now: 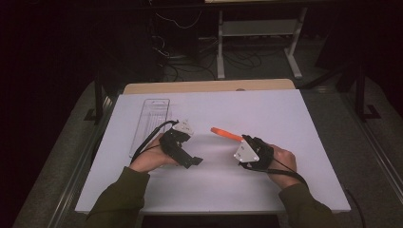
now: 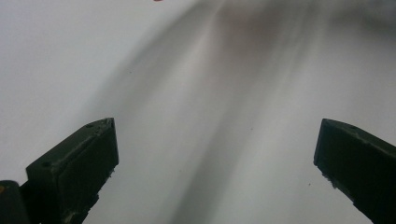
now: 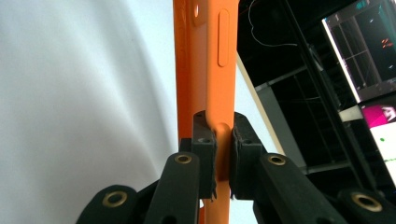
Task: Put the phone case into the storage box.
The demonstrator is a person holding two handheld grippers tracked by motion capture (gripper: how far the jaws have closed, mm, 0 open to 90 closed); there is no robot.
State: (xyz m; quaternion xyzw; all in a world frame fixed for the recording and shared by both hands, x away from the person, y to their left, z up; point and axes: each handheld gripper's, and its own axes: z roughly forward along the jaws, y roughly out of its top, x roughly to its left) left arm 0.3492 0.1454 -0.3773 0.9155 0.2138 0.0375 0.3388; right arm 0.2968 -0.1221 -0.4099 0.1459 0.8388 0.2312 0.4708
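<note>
A slim orange case (image 1: 223,133), seemingly a phone case with side button cut-outs, is held just above the white tabletop (image 1: 266,107) near its middle. My right gripper (image 1: 242,139) is shut on the case's near end. In the right gripper view the orange case (image 3: 210,56) stands edge-on, and the right gripper (image 3: 225,133) pinches it between both pads. My left gripper (image 1: 196,161) rests low over the table to the left of the case, apart from it. In the left gripper view the left gripper (image 2: 215,163) has its jaws wide apart, with bare white surface between them.
A clear, long plastic tray (image 1: 151,123) lies at the table's left, just beyond the left hand. A wooden edge (image 1: 209,86) runs behind the white top. Cables and a white frame (image 1: 259,28) stand on the dark floor beyond. A lit screen (image 3: 369,51) is at the right.
</note>
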